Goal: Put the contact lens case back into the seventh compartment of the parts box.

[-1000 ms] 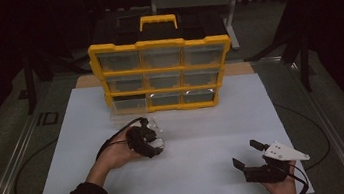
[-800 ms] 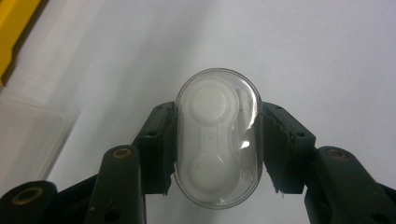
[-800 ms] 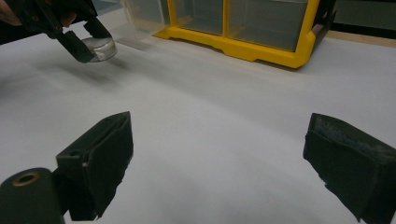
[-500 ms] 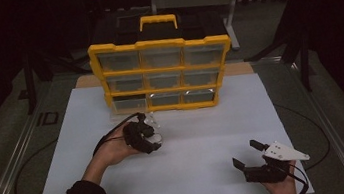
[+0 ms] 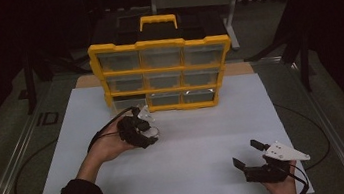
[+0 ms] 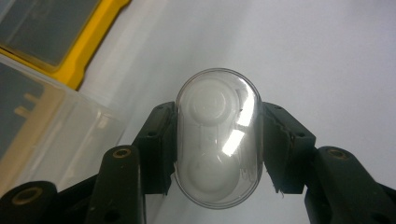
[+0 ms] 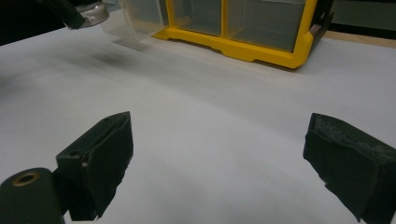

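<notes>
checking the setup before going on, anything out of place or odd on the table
One thing: the bottom-left clear drawer of the yellow organizer is pulled out, unlike the others. The left gripper grips a clear capsule.

Overhead view; two close tongs-mounted views

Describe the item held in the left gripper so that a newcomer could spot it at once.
Start at the yellow drawer cabinet on the white board. Beside its bottom-left drawer, pulled out, the left gripper clamps a small capsule-shaped case. It alone is rounded, clear and glossy.

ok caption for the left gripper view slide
Left claw shut on a clear oval capsule beside the yellow drawer organiser.
</notes>
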`<state>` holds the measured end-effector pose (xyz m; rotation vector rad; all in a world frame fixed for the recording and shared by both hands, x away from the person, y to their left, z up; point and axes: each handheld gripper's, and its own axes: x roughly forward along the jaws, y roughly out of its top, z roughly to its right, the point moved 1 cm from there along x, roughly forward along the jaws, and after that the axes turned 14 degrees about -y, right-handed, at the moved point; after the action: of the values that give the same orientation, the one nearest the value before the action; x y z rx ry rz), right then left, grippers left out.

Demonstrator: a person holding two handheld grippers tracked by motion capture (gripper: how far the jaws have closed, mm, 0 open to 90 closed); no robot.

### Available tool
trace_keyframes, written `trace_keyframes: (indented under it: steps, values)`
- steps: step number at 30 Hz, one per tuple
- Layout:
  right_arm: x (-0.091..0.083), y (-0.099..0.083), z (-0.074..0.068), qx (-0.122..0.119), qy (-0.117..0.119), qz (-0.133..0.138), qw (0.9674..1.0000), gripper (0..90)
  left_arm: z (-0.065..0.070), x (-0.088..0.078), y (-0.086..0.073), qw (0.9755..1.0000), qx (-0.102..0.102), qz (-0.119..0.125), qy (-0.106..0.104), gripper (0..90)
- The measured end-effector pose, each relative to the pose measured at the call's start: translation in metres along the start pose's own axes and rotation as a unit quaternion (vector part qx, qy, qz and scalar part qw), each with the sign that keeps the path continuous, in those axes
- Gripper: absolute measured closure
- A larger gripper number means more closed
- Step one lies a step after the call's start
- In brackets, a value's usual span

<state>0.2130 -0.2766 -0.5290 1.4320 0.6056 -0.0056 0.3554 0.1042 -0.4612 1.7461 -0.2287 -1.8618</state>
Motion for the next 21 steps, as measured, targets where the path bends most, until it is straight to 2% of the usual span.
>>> trace_keyframes:
  steps: [21]
  values:
    - [0.000, 0.000, 0.000, 0.001, 0.000, -0.001, 1.0000, 8.4, -0.002, -0.023, 0.008, 0.9999, 0.004, 0.002, 0.012, 49.8]
